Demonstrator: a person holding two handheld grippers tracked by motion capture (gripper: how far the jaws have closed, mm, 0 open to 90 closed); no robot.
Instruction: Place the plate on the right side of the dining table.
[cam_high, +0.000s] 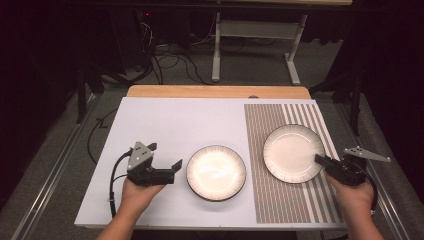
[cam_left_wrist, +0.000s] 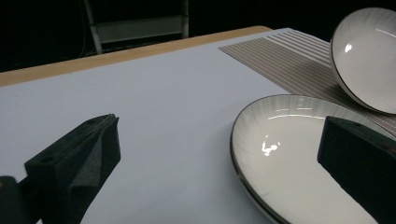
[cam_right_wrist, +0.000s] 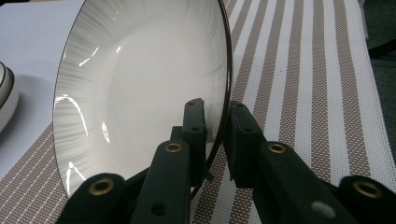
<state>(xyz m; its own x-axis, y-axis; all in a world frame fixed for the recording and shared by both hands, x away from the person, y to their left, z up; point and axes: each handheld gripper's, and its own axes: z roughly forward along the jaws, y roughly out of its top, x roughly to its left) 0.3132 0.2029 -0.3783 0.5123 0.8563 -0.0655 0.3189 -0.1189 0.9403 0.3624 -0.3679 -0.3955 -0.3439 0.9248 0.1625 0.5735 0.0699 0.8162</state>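
Observation:
A white plate with a dark rim (cam_high: 216, 172) lies flat on the white mat, just right of my left gripper (cam_high: 169, 167). In the left gripper view that plate (cam_left_wrist: 289, 158) sits partly between the wide-open jaws of the left gripper (cam_left_wrist: 224, 158), and neither pad touches it. A second like plate (cam_high: 292, 152) stands tilted on the striped placemat (cam_high: 280, 200). My right gripper (cam_high: 322, 160) is shut on its right rim. In the right gripper view the jaws of the right gripper (cam_right_wrist: 217, 123) pinch the rim of the raised plate (cam_right_wrist: 149, 84).
The white mat (cam_high: 165, 125) covers the table's left part, and a wooden edge (cam_high: 215, 91) runs along the back. Beyond it are a metal table frame (cam_high: 255, 30) and cables (cam_high: 170, 60) on the floor. The placemat (cam_right_wrist: 303, 70) reaches the table's right edge.

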